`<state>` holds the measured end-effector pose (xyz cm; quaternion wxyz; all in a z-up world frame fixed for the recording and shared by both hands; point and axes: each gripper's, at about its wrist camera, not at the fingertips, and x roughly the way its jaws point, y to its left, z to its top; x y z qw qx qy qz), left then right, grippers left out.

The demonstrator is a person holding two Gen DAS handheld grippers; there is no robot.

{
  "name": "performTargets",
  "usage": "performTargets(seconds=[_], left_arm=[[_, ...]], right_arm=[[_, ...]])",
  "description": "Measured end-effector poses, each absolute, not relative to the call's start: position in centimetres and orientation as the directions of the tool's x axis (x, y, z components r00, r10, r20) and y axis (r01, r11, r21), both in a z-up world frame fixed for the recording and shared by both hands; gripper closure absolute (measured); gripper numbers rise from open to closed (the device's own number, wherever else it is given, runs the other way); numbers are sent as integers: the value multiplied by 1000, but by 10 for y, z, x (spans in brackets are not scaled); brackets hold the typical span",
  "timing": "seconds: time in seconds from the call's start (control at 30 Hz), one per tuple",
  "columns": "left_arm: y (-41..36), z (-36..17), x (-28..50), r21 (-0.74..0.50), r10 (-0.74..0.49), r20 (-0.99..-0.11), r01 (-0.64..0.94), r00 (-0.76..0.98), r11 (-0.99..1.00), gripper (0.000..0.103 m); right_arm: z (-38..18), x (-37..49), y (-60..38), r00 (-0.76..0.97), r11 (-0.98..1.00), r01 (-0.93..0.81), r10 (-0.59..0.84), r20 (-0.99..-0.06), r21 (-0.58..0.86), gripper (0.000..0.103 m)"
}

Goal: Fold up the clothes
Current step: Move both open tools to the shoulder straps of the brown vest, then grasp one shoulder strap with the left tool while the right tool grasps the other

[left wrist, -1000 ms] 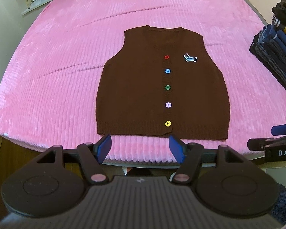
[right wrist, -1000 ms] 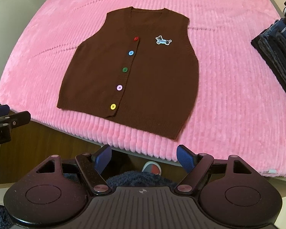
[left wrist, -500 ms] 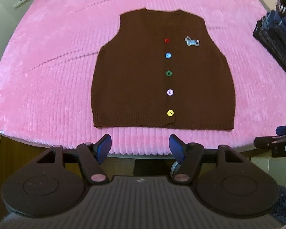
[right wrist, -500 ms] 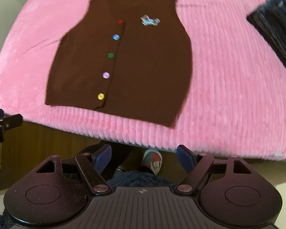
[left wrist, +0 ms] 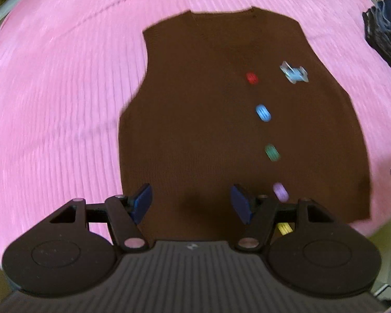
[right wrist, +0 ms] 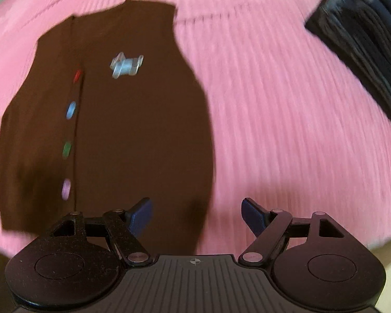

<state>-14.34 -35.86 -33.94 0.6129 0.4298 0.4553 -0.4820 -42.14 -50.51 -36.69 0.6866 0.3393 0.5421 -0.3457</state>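
- On the pink bed (left wrist: pixel 52 83) the brown vest (left wrist: pixel 195 120) lies flat, buttoned, front up: I'd say no fold is made yet, all of it left.
- My left hand-held gripper (left wrist: pixel 191 200) hangs over the vest's lower left part, jaws wide, holding nothing.
- My right hand-held gripper (right wrist: pixel 196 212) straddles the vest's lower right edge, also spread and empty; contact hard to tell through the blur.
- Far right, dark folded clothes (right wrist: pixel 362 52) sit stacked.

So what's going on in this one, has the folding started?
Not yet. A brown vest lies flat and buttoned on the pink bedspread. The left gripper is open above the vest's lower hem, the right gripper open over its right edge; neither holds cloth. A stack of dark folded clothes sits to the right. Both views are blurred by motion.
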Motion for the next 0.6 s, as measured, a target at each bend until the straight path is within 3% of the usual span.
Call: performTargets(seconds=[0.4, 0.6], left_arm=[[-553, -427, -24, 89, -415, -909, 989, 33, -116, 41], [-603, -451, 6, 21, -428, -901, 978, -71, -205, 41]], right_arm=[[-426, -299, -682, 386, 677, 728, -273, -881, 109, 25], [-451, -263, -731, 409, 730, 676, -258, -875, 101, 25]])
